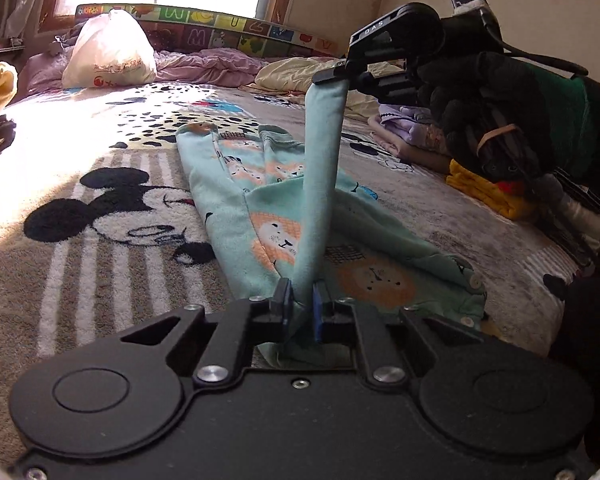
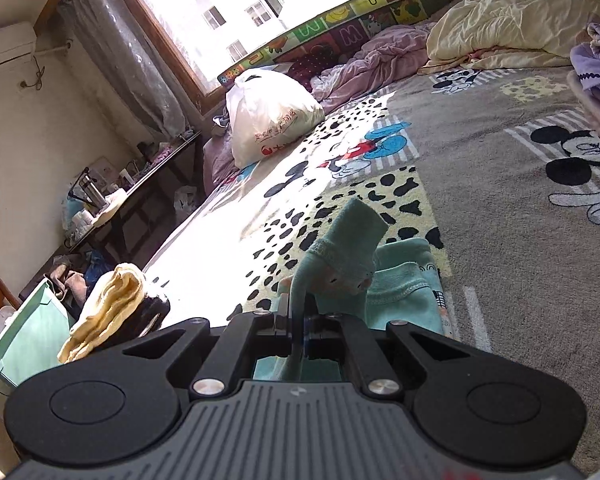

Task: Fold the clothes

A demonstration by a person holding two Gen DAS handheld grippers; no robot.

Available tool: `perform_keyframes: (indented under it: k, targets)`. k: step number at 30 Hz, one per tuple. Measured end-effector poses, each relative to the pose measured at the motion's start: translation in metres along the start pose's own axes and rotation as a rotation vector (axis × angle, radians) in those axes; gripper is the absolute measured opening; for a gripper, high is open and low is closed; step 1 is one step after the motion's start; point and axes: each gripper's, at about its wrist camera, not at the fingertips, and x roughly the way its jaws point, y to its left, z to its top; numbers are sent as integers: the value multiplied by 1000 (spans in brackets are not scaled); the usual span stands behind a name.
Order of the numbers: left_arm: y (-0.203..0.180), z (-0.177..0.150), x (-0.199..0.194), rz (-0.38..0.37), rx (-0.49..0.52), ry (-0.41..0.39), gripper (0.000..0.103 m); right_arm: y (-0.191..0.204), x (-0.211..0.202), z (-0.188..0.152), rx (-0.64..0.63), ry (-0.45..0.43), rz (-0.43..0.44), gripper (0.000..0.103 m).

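Fabric was stretched taut between both tools: a plain mint strip of the garment [image 1: 284, 208] rose from the left gripper [image 1: 301, 303] up and away to the right gripper [image 1: 332, 76], held in a gloved hand [image 1: 488, 120]. The strip's long axis ran between the two grippers, almost in line with the garment's length. The rest of the garment lay flat on the blanket [image 1: 100, 184], just ahead of the left gripper, which was the nearer to it. Both sets of jaws were seen nearly closed, each pinching one end of the strip. Folded clothes [image 1: 484, 192] were stacked off to the right.
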Motion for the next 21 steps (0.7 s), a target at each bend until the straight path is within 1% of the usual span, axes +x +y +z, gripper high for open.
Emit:
perform_keyframes:
  k: [3,8,12,14,17,20,21]
  targets:
    - [9,1,0,-35,-94,7,9,17,27,-2,-54,37,-25,7]
    - [30,2,-4,-98,-265,7,9,35,60,-7,-102,76,-46,7]
    - [39,1,-7,-127,-345,4,9,47,79,-11,-139,100,-57,7]
    - [42,2,-8,-143,-379,-3,9,49,88,-12,-145,112,-68,7]
    - [49,-2,-9,-174,-464,-4,9,48,102,-14,-140,134,-100,7]
    - [57,-8,-6,-201,-566,6,8,42,120,-18,-117,201,-138,8]
    - [62,-11,-4,-211,-621,18,8,40,123,-20,-105,215,-140,10]
